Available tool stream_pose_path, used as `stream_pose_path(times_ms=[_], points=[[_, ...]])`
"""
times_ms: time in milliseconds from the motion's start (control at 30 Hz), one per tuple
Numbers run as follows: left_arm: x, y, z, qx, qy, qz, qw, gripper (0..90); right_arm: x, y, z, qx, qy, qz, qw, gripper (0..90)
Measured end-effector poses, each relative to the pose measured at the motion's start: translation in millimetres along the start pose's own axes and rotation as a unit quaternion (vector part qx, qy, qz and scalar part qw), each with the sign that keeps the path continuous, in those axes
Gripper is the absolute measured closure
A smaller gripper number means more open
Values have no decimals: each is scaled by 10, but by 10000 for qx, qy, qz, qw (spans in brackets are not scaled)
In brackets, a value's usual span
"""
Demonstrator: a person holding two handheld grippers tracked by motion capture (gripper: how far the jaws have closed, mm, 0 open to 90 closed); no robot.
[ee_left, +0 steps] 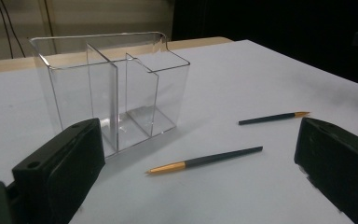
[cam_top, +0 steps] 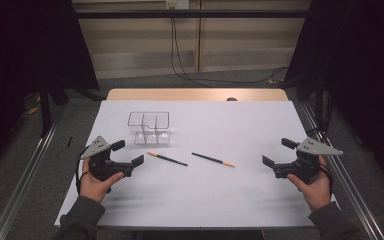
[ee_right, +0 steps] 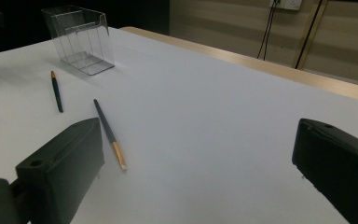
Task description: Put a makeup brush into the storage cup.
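The white, matte, flat-topped counter [cam_top: 200, 190] is carrying three loose things. A clear plastic box organiser with inner dividers [cam_top: 149, 128] is standing upright toward the far left; its walls are thin and glossy, and the partitions are splitting it into several open-topped compartments, all showing bare floor. Two slim dark pencil-like sticks with orange ends are lying flat near the middle.

The left dark stick with an orange tip [cam_top: 167, 158] is lying just near of the organiser, orange end pointing left. The right dark stick with an orange tip [cam_top: 212, 159] is lying apart from it, orange end pointing right and nearer. The two are not touching.

The left gripper [cam_top: 128, 154], black with a grey three-cornered plate, is sitting in the person's left hand [cam_top: 96, 184] at the near left edge. Its fingers [ee_left: 60, 170] are standing wide apart, holding nothing. In the left gripper view the organiser is rising just beyond the left finger, and the left stick is lying between the two fingers but farther out, clear of both.

The right gripper [cam_top: 276, 158] is sitting in the right hand [cam_top: 314, 187] at the near right edge, well apart from both sticks. Its fingers [ee_right: 60, 170] are also spread wide and empty. In the right gripper view the right stick is lying just beyond the left finger; whether it is touching cannot be told.

A bare wooden strip [cam_top: 197, 94] is showing along the counter's far edge.
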State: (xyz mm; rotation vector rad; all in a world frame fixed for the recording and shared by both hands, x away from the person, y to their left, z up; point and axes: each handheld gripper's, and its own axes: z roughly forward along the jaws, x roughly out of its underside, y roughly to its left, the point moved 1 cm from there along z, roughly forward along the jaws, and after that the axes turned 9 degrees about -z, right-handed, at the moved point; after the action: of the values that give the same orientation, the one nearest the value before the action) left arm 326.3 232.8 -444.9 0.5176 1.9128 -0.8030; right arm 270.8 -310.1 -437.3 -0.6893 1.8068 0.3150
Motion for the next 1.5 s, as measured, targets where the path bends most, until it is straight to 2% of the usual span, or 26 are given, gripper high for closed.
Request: stream_pose_path(times_ms=[267,500,967,1500], points=[[-14,3,8,16,-13,-24,10000,13,14,7,4,32,99,36,9999,13],[-24,9,8,33,-37,-8,10000,13,10,50,61,-3,244,-40,9997,14],[-11,12,-4,30,-23,-26,10000,13,-130,220,308,-337,301,-218,9987,16],[0,21,-13,93,-86,-107,9999,8,-289,351,584,-582,217,-226,9978,15]])
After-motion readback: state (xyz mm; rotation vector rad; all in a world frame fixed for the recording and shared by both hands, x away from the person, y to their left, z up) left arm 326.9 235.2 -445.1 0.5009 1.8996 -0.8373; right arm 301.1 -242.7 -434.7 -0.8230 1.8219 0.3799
